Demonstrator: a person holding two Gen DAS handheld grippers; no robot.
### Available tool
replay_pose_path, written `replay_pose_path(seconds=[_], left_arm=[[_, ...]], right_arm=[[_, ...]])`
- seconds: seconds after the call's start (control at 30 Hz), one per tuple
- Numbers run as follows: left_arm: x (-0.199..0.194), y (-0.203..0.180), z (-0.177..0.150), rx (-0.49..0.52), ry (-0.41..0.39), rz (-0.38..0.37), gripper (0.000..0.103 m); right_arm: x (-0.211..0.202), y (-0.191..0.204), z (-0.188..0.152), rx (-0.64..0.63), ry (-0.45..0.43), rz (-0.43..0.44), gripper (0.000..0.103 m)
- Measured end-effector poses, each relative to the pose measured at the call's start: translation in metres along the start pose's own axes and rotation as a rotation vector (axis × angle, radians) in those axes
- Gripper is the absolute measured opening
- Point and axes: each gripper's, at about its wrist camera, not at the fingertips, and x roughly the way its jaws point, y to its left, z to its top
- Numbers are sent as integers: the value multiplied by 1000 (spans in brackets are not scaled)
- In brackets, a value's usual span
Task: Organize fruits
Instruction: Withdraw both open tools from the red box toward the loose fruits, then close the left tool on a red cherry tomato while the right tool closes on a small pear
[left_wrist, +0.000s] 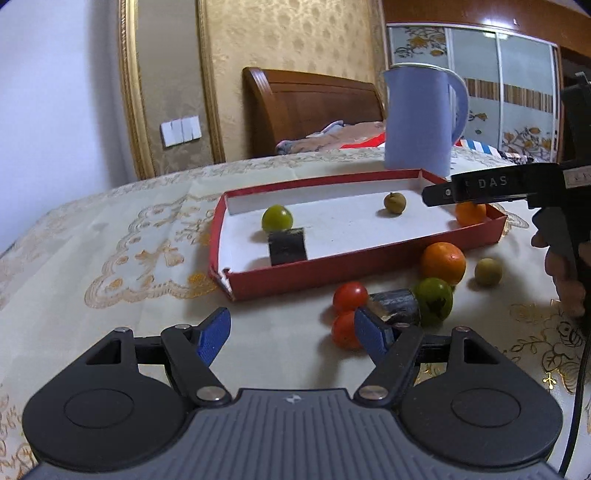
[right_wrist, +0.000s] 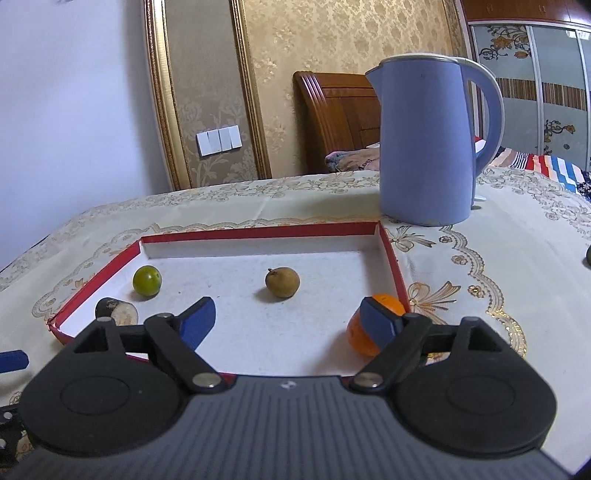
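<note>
1. Both tools gape empty: left tool (left_wrist: 291, 338) at lower centre, right tool (right_wrist: 286, 321) over the box (right_wrist: 258, 232).
2. Loose fruit, like the tomato (left_wrist: 350, 295), sits centre-right on the surface (left_wrist: 110, 258).
3. Risk: a nudge could roll it away.

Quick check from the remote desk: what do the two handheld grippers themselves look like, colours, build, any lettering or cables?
Both match: the left gripper and right gripper have blue textured fingers on black linkage arms with silver rivets, round black discs either side, and a ribbed grey body with a small logo. Seen from the left wrist, the right gripper's black side reads "DAS", above a pistol-style handle; a thin black cable hangs below.
</note>
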Motion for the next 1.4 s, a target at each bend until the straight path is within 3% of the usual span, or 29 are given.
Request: replay_pose_path(seconds=[0.27, 0.5, 0.77, 1.03, 1.23, 1.4], left_arm=[[0, -3, -3, 15, 35, -57, 74], [15, -10, -1, 40, 101, -38, 74], [27, -5, 4, -31, 131, -70, 72], [23, -15, 3, 4, 115, -113, 29], [23, -11, 2, -27, 105, -143, 25], [23, 9, 0, -135, 92, -146, 25]], right_arm=[[1, 0, 0, -1, 1, 0, 86], [2, 2, -1, -8, 2, -4, 87], [2, 2, -2, -4, 5, 6, 94], [1, 2, -2, -4, 4, 5, 94], [1, 2, -2, -4, 3, 4, 94], [-5, -2, -3, 4, 1, -21, 94]])
